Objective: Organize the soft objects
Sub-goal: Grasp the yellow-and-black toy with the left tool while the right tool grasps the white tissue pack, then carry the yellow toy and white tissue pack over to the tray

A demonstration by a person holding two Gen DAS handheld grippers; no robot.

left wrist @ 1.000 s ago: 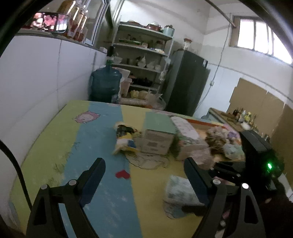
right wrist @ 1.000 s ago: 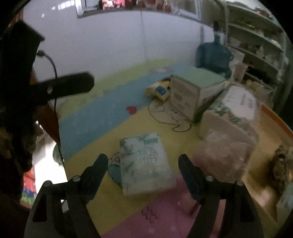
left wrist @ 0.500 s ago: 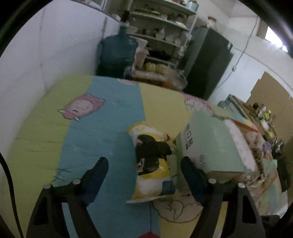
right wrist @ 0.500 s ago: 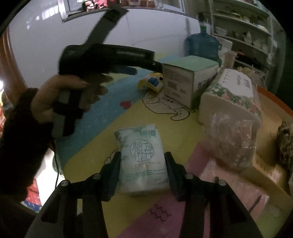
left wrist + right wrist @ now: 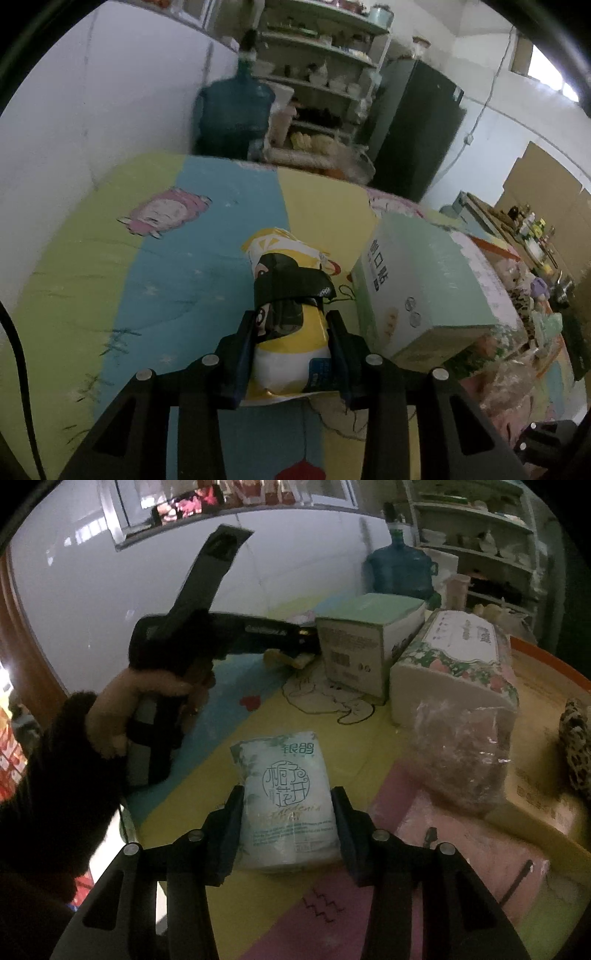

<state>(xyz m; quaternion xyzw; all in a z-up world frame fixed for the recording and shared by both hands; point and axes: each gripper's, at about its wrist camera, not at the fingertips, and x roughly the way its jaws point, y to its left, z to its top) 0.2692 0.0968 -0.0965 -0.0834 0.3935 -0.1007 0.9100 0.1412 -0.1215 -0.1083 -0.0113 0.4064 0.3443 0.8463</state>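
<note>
Risk of slip: left hand-held gripper (image 5: 291, 354) closing on yellow snack bag (image 5: 291, 314) mid-worktop, beside green box (image 5: 436, 284); right hand-held gripper (image 5: 288, 819) clamped on tissue pack (image 5: 286, 797) near front edge. Soft, squashy, could pop out.

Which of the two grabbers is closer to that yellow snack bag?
Left. The left gripper has its jaws closing around the yellow snack bag; the right gripper sits apart, around the tissue pack.

White tiled wall (image 5: 92, 110) ran along the left. Open white shelving unit (image 5: 325, 66) stood at the far end, crowded with crockery; large blue water jug (image 5: 232, 114) before it, tall dark refrigerator (image 5: 417, 125) beside. High window (image 5: 546, 70) gave pale daylight. Brown cardboard sheets (image 5: 546, 184) leaned right.
</note>
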